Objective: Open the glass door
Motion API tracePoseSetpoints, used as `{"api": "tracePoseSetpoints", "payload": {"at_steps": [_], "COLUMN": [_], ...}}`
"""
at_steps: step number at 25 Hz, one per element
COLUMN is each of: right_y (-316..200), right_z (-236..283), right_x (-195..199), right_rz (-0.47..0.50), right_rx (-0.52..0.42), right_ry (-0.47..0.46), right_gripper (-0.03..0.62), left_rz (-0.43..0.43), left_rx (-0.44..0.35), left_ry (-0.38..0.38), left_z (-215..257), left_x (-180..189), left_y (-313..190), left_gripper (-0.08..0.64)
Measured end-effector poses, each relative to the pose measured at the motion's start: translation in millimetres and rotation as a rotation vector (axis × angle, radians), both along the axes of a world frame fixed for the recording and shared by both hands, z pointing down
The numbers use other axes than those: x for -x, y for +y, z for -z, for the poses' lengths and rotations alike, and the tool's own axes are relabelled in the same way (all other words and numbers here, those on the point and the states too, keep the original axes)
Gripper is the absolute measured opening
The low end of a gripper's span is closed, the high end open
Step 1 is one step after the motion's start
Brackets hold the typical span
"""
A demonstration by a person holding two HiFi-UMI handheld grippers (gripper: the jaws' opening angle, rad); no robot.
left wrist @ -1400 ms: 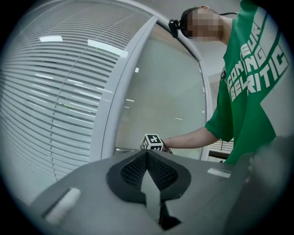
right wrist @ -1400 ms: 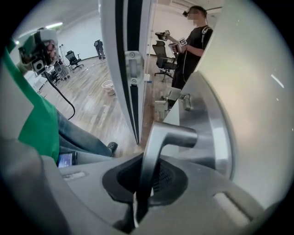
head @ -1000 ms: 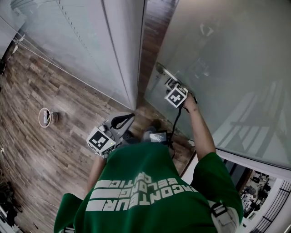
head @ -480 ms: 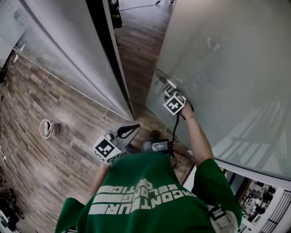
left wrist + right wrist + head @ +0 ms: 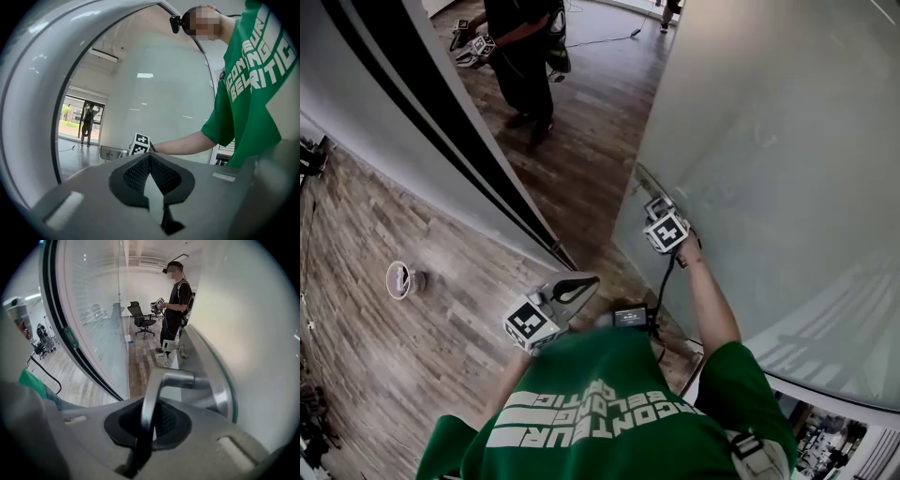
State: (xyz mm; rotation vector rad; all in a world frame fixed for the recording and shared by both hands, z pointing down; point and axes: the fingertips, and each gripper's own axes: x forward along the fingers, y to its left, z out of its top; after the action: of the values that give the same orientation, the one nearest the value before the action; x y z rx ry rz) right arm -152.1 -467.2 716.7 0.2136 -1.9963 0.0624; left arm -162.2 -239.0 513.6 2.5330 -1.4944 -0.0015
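Handle (image 5: 151, 397) clamped in right claw (image 5: 154, 417), grip seemingly hidden in head view; left claw (image 5: 150, 158) together, empty.

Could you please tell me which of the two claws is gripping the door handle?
The right claw, shut on the metal lever handle; the left claw is shut and holds nothing.

The person wears a green short-sleeved T-shirt (image 5: 609, 412) with white block lettering. The grey left gripper (image 5: 574, 287) and right gripper (image 5: 652, 201) each carry a black-and-white marker cube (image 5: 667, 231); a black cable (image 5: 663, 279) hangs from the right.
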Motion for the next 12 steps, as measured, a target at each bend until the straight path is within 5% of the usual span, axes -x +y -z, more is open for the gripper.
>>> {"api": "tracePoseSetpoints", "payload": {"at_steps": [7, 12], "right_y": [-47, -67], "right_z": [19, 10], "right_x": [11, 1], "right_rz": [-0.006, -0.047], "right_rx": [-0.097, -0.018], "right_ry": [-0.110, -0.120], "right_gripper": [0.007, 0.095], "left_rz": [-0.011, -0.003], "left_rx": [0.038, 0.026], "left_ry": [0.028, 0.022], "left_z": [2, -8], "left_x": [-14, -21], "left_y": [-30, -55], "left_gripper": [0.015, 0.015]}}
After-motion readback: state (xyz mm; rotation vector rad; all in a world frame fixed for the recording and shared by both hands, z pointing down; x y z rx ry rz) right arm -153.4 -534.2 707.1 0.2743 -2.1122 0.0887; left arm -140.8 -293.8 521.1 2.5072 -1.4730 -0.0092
